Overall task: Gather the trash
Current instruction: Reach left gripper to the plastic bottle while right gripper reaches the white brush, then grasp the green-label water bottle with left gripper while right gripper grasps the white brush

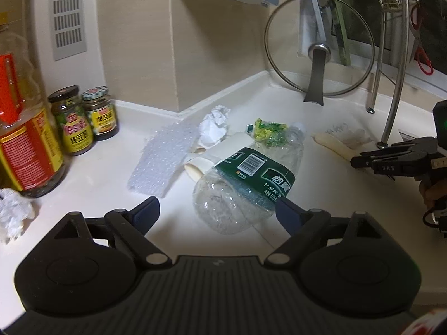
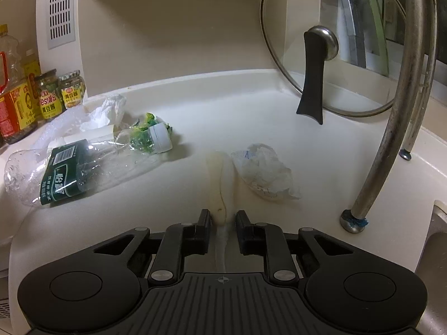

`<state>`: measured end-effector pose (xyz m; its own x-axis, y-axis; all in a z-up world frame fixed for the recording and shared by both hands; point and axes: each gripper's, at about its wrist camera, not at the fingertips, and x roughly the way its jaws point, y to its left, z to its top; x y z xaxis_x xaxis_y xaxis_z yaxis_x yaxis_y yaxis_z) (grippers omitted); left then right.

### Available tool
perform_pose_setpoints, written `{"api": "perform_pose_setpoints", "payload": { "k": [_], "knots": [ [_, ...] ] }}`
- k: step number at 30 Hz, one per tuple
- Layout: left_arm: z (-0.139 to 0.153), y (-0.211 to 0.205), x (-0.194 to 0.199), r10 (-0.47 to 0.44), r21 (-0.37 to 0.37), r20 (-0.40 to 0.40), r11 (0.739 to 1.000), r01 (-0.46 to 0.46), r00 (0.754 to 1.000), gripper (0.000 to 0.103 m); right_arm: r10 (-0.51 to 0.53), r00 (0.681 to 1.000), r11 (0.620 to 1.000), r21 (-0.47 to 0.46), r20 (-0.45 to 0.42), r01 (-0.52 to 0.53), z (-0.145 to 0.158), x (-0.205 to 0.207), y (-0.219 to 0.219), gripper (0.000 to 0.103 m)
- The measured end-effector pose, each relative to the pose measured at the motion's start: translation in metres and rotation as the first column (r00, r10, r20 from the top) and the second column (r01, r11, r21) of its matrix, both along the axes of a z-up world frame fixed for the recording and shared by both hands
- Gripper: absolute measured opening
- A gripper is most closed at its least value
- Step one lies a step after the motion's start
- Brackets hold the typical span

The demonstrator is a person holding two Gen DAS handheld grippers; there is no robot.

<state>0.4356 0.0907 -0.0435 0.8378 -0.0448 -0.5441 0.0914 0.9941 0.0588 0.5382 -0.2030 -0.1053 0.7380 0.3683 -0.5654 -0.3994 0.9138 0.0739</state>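
Note:
A crushed clear bottle (image 1: 245, 184) (image 2: 69, 173) with a green label lies on the white counter (image 1: 92, 184). Its base sits between the fingertips of my left gripper (image 1: 218, 210), whose jaws stand wide open without pressing on it. A pale peel strip (image 2: 220, 178) (image 1: 332, 145) lies ahead of my right gripper (image 2: 223, 217) (image 1: 354, 163). Its near end is between the narrowly set jaws; the left pad touches it and a thin gap shows at the right pad. Beside it lies crumpled clear plastic (image 2: 262, 170). A green wrapper (image 1: 268, 131), a paper ball (image 1: 215, 125) and bubble wrap (image 1: 162, 162) lie behind the bottle.
Sauce jars (image 1: 75, 122) and an oil bottle (image 1: 25, 139) stand at the left, with crumpled tissue (image 1: 14, 212) in front. A glass lid (image 1: 321, 47) leans on the back wall. Metal rack legs (image 2: 391, 145) stand at the right, and a sink edge (image 2: 435, 251) lies beyond them.

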Motion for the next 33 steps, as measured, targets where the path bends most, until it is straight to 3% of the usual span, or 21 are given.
{"api": "perform_pose_setpoints", "payload": {
  "k": [13,23,28,33],
  "knots": [
    [-0.018,0.0,0.045,-0.095,-0.03,-0.051,0.995,0.093,0.994,0.093,-0.09,0.996,0.993,0.081,-0.019,0.091,0.012,-0.034,-0.014,0.019],
    [-0.023,-0.025,0.028,-0.215,-0.08,-0.078,0.975,0.209,0.973,0.092,-0.172,0.984,0.974,0.145,-0.039,0.176,0.021,-0.063,-0.041,0.02],
    [-0.018,-0.034,0.032,-0.201,-0.014,-0.071,0.98,0.2,0.977,0.094,-0.195,0.98,0.967,0.159,-0.036,0.198,0.025,-0.073,-0.049,0.02],
    [-0.014,-0.043,0.045,-0.186,0.106,-0.057,0.976,0.191,0.981,0.095,-0.207,0.978,0.962,0.176,-0.033,0.21,0.028,-0.081,-0.053,0.02]
  ]
}}
